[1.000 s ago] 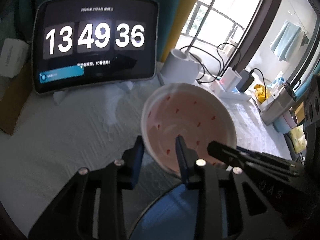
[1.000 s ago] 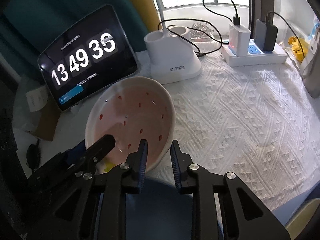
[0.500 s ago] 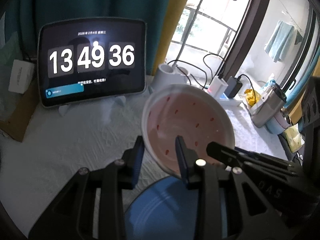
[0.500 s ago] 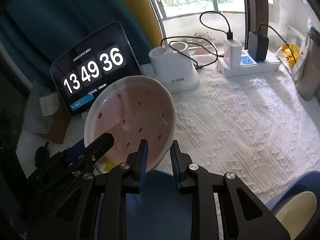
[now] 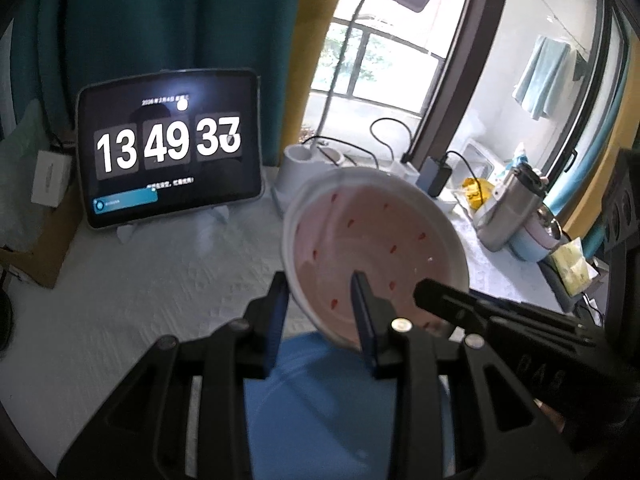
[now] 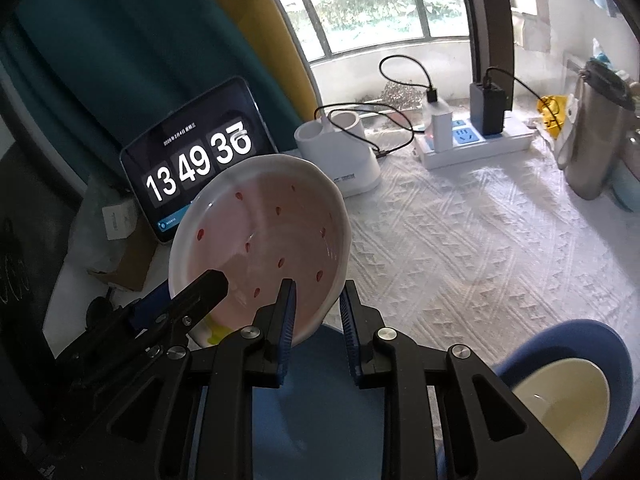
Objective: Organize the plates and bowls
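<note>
My left gripper (image 5: pixel 320 312) and right gripper (image 6: pixel 318 312) each clamp a near rim of the pink red-speckled ceramic bowl (image 6: pixel 264 248), held tilted above the round blue plate (image 6: pixel 316 408) at the white-clothed table's (image 6: pixel 480 248) near edge.

I see a lived-in home room: a tabletop under a white textured cloth (image 6: pixel 460 248), teal and yellow curtains (image 5: pixel 168 20) beside a wide window (image 6: pixel 372 4), a light-blue towel (image 5: pixel 540 76) hanging outside, a white power strip (image 6: pixel 476 144) with chargers, and a dark tablet (image 5: pixel 172 148) showing a flip clock.
</note>
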A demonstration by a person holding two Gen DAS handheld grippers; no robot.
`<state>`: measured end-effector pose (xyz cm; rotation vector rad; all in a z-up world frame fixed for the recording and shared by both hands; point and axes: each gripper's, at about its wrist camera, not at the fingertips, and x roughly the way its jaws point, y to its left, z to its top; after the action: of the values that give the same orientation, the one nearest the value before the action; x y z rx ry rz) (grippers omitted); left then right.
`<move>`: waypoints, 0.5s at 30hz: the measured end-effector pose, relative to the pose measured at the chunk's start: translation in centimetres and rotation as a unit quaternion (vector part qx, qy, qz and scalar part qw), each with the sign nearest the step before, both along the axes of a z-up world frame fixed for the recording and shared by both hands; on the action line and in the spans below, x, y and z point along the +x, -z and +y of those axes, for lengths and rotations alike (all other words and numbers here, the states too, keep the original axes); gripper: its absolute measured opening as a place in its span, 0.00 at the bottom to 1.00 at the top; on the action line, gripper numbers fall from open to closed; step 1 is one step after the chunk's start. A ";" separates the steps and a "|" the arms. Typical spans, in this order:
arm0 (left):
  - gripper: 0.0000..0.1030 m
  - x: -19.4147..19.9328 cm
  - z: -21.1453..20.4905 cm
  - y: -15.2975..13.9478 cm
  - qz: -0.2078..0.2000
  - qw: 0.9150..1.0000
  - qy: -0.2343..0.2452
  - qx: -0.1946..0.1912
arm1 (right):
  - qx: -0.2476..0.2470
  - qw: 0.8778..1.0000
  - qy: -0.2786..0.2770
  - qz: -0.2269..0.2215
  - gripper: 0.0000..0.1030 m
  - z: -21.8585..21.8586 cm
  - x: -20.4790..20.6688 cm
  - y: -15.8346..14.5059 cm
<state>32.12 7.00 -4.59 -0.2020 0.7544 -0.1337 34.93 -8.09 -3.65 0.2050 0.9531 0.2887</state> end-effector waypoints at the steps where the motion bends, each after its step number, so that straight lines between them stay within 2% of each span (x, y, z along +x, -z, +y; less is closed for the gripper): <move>1: 0.31 -0.2 -0.2 -0.2 -0.001 1.000 0.002 0.001 | 0.001 1.000 0.002 -0.002 0.23 -0.3 -0.2 -0.2; 15: 0.31 -3.3 -3.8 -2.2 -0.017 1.000 0.024 0.012 | 0.011 1.000 0.020 -0.020 0.23 -3.5 -3.8 -2.0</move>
<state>28.82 3.16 -2.35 -0.1585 0.7270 -0.1721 31.08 -11.58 -1.68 0.2367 0.9055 0.2657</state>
